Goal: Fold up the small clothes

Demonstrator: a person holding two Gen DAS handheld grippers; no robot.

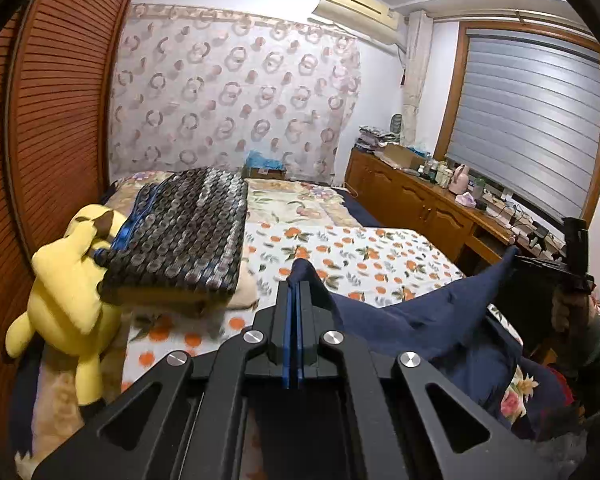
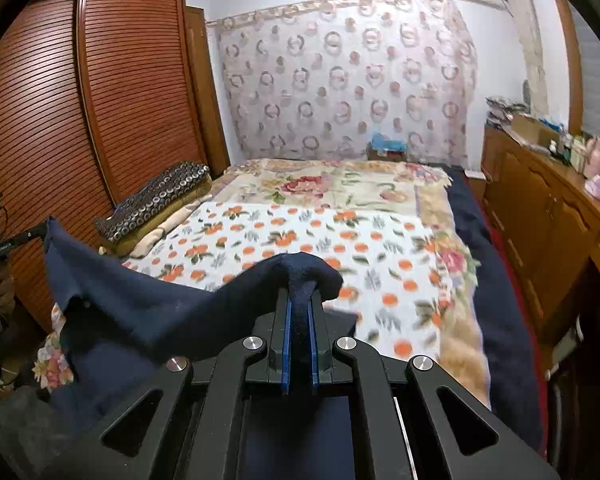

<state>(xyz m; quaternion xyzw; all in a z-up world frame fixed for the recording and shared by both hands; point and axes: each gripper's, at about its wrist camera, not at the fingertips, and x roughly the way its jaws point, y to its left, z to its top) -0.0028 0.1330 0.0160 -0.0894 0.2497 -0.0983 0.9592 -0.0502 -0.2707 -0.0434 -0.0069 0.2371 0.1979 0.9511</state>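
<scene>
Left tongs (image 1: 296, 280): jaws pressed together, almost no gap, a corner of the navy cloth (image 1: 412, 312) pinched at the tips, low centre of the left wrist view. A small fold of the fabric pokes up above the tips.

Right tongs (image 2: 300, 284): jaws nearly together, a thicker bunch of the same cloth clamped between the blue pads (image 2: 287, 336), low centre of the right wrist view. The fabric bulges over the tips in a rounded hump.

The cloth hangs between the two tongs as a slack span above the near end of the bed (image 2: 340, 248). In the left wrist view it runs from the tips toward the right edge of the frame, where the other tongs and a gloved hand (image 1: 568, 312) show. In the right wrist view it runs to the left edge, rising to a raised corner.

Open room: the orange-print sheet (image 1: 360, 256) lies bare across the middle of the bed. Left side of the frame: a folded dark patterned blanket (image 1: 180, 232) and a yellow plush toy (image 1: 72, 304) beside the slatted wardrobe (image 1: 52, 100). Right side: the bed's edge with a navy border, then a wooden cabinet (image 2: 540, 216) close alongside.
</scene>
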